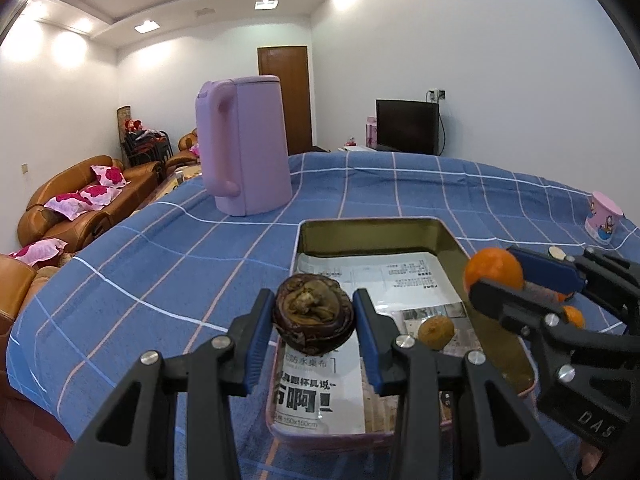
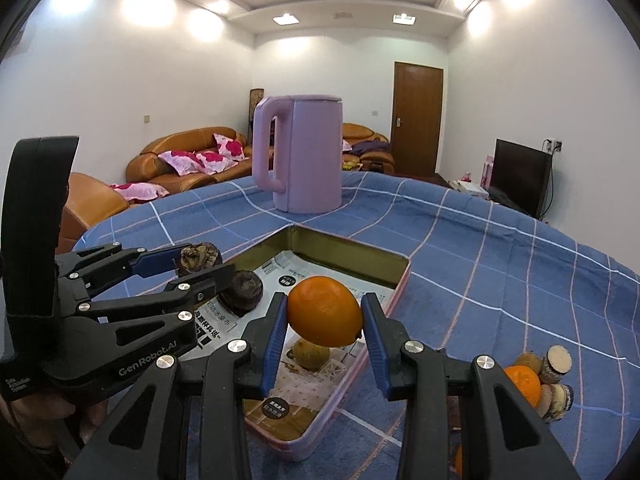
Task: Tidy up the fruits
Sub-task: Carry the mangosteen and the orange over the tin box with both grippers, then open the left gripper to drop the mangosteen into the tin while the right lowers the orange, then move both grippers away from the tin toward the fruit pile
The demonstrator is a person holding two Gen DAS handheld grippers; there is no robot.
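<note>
My left gripper (image 1: 314, 305) is shut on a dark brown wrinkled fruit (image 1: 313, 314) and holds it above the near left part of the tin tray (image 1: 372, 227). My right gripper (image 2: 325, 309) is shut on an orange (image 2: 325, 312) above the same paper-lined tray (image 2: 352, 254). In the left wrist view the right gripper (image 1: 498, 275) with the orange (image 1: 493, 269) hangs over the tray's right wall. Inside the tray lie a small yellow-brown fruit (image 1: 436, 332) (image 2: 308, 354) and a second dark fruit (image 2: 242, 292). The left gripper (image 2: 205, 264) shows at the left of the right wrist view.
A pink kettle (image 1: 244, 144) (image 2: 308, 156) stands on the blue checked cloth behind the tray. A pink cup (image 1: 604, 216) sits at the far right. Right of the tray lies a heap with another orange (image 2: 522, 380) and small round pieces (image 2: 558, 358). Sofas lie beyond the table edge.
</note>
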